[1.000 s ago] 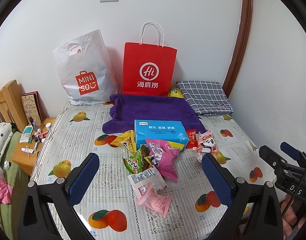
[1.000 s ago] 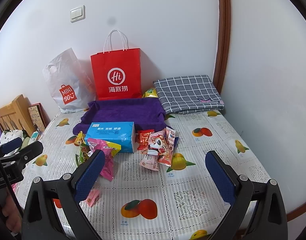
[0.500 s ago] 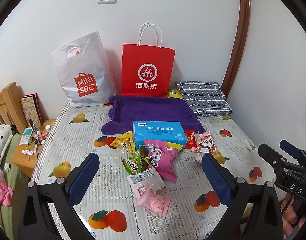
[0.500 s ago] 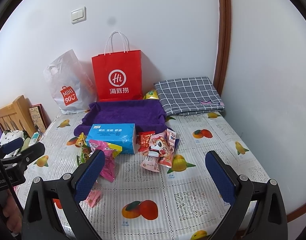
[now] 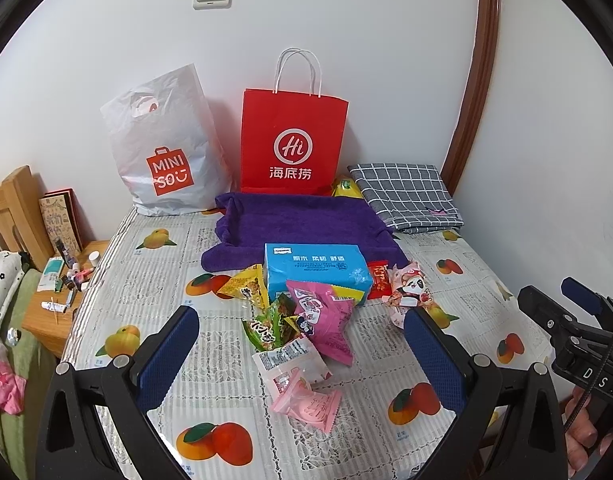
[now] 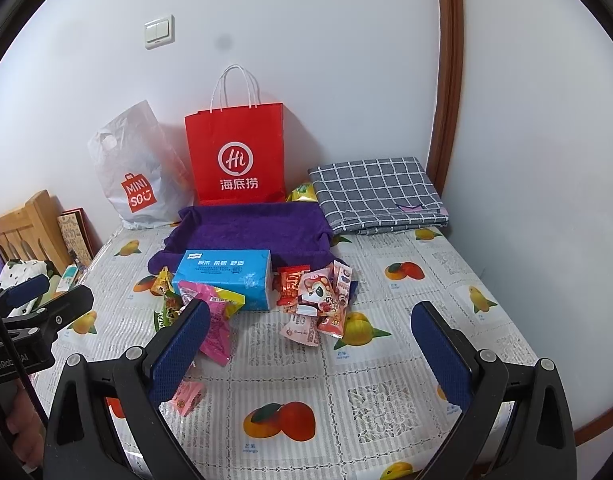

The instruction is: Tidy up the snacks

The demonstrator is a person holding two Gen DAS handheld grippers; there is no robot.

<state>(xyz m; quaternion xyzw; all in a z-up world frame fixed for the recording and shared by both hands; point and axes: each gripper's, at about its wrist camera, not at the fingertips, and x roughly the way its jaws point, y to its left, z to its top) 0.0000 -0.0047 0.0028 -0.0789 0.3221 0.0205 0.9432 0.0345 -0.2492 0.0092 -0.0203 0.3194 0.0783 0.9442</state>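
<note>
Vs. earlier frames: barely any change. Both views sit a touch nearer the pile; snacks lie where they lay.

Bench (image 5: 154,280) w/ fruit-print cloth carries everything. White Miniso bag (image 5: 166,148) and red Hi paper bag (image 5: 292,140) stand upright at the back against the wall, side by side; contents not visible. Folded grey checked cloth (image 5: 406,196) lies at back right, a yellow-green packet (image 5: 346,189) wedged between it and the red bag. Purple towel tray (image 5: 302,220) w/ raised edges sits in front of the red bag, only purple cloth showing inside.

Blue tissue box (image 5: 314,266) rests on the tray's front edge. Snacks heaped against the box's front and sides, all outside the tray: pink bag (image 5: 326,320), green packet (image 5: 268,326), yellow packet (image 5: 246,286), clear white packet (image 5: 290,360), small pink wrapped cake (image 5: 306,402) nearest the camera, red packet (image 5: 378,278), panda-print packet (image 5: 408,292) at right.

Left hand-held gripper (image 5: 302,352) released, blue pads wide apart, above the near snacks, touching none. Right hand-held gripper (image 6: 310,348) likewise spread wide, holding nothing, low over the bench just right of the pile.
</note>
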